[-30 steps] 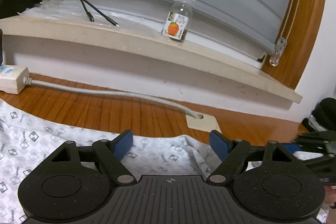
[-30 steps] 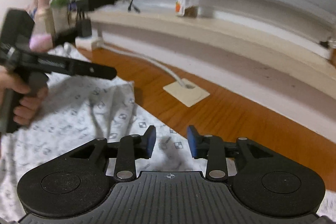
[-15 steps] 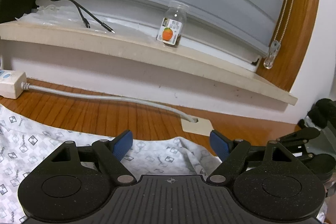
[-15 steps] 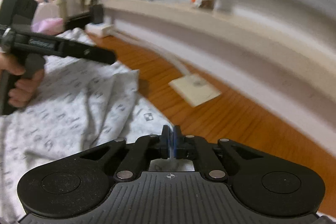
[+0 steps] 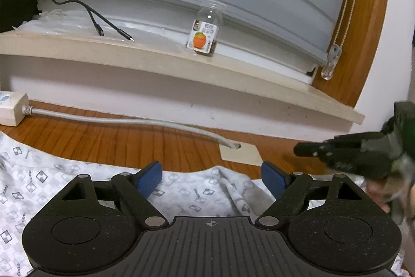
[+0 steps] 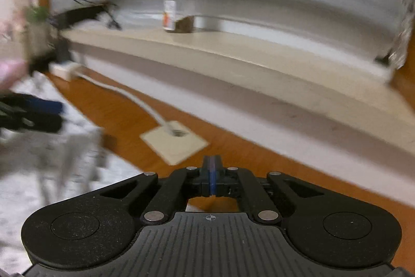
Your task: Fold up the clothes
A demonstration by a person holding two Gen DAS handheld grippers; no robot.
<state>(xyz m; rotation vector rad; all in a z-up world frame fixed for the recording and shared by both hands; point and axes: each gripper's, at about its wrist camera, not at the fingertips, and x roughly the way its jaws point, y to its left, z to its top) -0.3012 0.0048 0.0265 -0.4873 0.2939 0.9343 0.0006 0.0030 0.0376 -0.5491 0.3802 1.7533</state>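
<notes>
Cloth (image 5: 181,194), white with a small grey print, lay spread on the wooden table (image 5: 129,142), its far edge just below your left gripper (image 5: 212,179). Your left gripper stood with its blue pads well apart, nothing between them. Your right gripper (image 6: 212,174) had its pads pressed together over bare wood, holding nothing visible. Far behind, a jar (image 5: 206,34) stood on the sill (image 5: 233,72).

2 grippers (image 5: 211,179) (image 6: 212,174), 1 patterned garment (image 5: 52,186), 1 jar (image 5: 206,34), 1 power strip (image 5: 11,108).
</notes>
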